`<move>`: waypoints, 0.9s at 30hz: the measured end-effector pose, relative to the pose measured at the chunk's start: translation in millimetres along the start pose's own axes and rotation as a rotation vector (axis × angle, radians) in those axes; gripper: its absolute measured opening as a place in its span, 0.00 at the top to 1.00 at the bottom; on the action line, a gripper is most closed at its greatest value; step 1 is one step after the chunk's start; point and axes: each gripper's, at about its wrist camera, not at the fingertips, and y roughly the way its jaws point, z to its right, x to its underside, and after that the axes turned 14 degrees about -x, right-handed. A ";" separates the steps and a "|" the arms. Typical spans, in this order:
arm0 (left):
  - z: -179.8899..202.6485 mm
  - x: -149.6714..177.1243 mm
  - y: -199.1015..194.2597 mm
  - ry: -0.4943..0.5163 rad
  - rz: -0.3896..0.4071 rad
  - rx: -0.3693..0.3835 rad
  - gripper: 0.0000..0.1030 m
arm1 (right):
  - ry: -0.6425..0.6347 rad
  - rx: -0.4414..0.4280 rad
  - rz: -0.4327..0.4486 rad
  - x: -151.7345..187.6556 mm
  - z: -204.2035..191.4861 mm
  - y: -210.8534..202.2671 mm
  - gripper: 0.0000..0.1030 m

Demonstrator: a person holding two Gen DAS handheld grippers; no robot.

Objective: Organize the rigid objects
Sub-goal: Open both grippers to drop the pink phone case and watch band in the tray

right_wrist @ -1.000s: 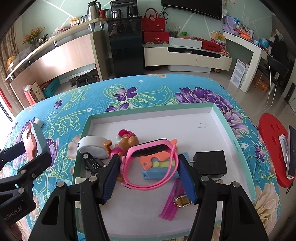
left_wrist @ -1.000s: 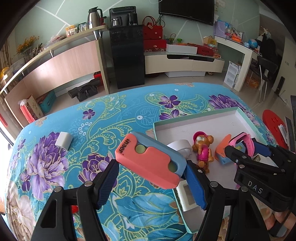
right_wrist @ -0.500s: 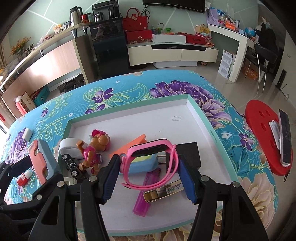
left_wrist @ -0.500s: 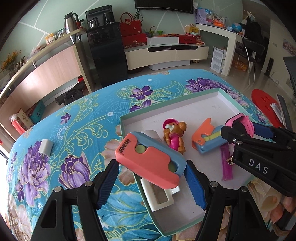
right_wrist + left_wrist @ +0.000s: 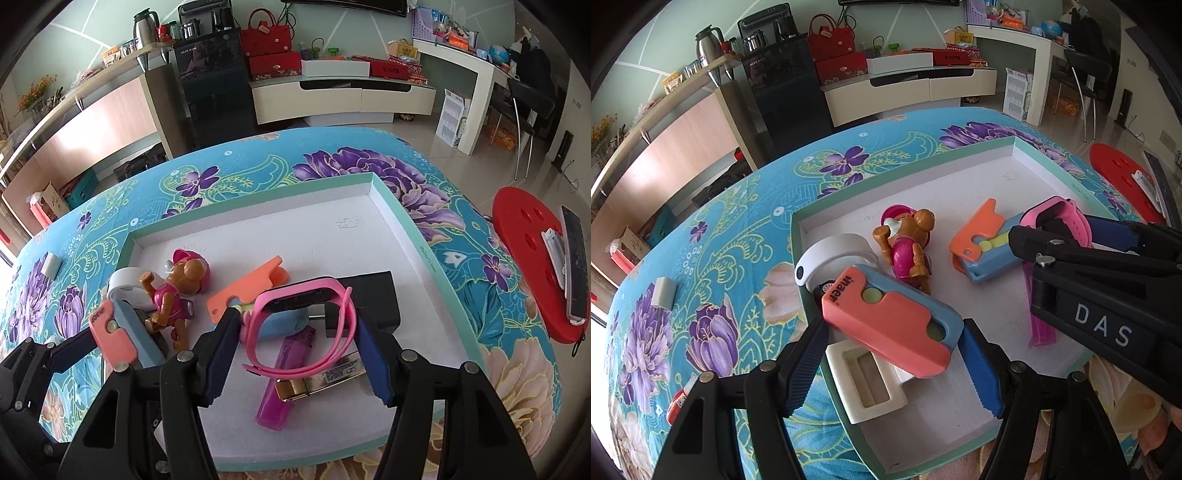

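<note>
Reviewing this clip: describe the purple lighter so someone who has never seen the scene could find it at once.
Start at the shallow white tray with the green rim on the flowered tablecloth. Near its front edge, below the pink watch in the right gripper, lies the purple lighter. It is the only see-through magenta stick there, and a gold lighter lies across it.

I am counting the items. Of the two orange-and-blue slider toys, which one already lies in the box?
The one with its orange part slid open, beside the puppy figure. The closed one sits clamped in the left gripper.
</note>
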 end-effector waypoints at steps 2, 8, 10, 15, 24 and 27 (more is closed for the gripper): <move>0.3 0.3 0.0 0.003 0.004 -0.001 0.27 | -0.004 -0.008 -0.010 1.1 -1.3 3.5 0.38; 3.1 1.3 0.3 0.012 0.005 -0.005 0.27 | -0.006 -0.015 -0.027 3.7 -2.3 9.3 0.38; 3.6 2.1 3.6 0.011 -0.013 -0.005 0.27 | -0.004 -0.016 -0.027 3.7 -2.4 9.3 0.38; 3.5 2.3 2.0 0.000 -0.014 0.009 0.27 | -0.005 -0.015 -0.028 3.5 -2.2 9.5 0.38; 2.1 0.8 -0.9 -0.007 -0.037 0.023 0.26 | -0.008 -0.002 -0.032 1.5 -2.4 7.9 0.35; 1.5 0.0 -3.6 -0.004 -0.038 0.017 0.21 | -0.009 0.008 -0.029 1.2 -2.2 6.2 0.21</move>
